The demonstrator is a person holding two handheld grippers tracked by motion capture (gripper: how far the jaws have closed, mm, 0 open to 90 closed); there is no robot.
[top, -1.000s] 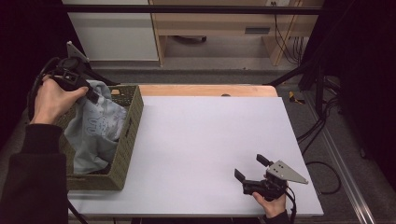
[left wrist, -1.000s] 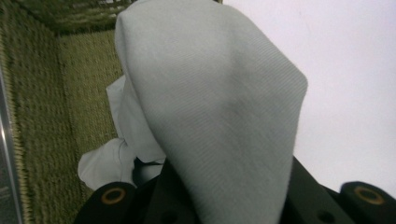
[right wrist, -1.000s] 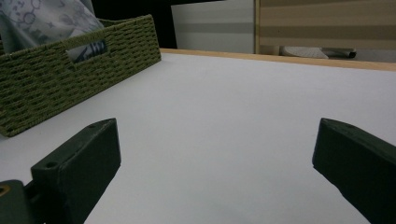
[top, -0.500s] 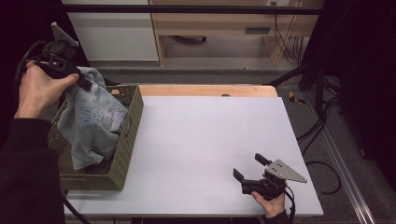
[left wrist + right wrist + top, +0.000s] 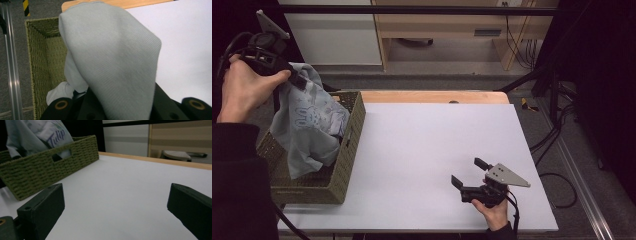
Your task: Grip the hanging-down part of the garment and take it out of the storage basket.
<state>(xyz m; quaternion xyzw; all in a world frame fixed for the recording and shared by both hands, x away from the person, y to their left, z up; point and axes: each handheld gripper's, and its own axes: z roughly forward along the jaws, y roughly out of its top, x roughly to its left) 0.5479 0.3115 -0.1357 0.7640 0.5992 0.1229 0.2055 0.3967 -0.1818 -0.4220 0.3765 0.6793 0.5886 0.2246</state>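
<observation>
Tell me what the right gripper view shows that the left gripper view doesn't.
Right gripper view: the word Tulip printed on the cloth, a handle slot in the basket's side, and the right gripper open with nothing between its fingers. Left gripper view: the left gripper shut on the pale blue cloth, and a striped marker on the floor. Both: the green woven basket, the cloth, the white table.

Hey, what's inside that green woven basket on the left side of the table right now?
The lower part of a light blue printed cloth hangs into the green woven basket, its top pinched by the left tool. The cloth covers much of the basket floor, so anything beneath it stays hidden.
</observation>
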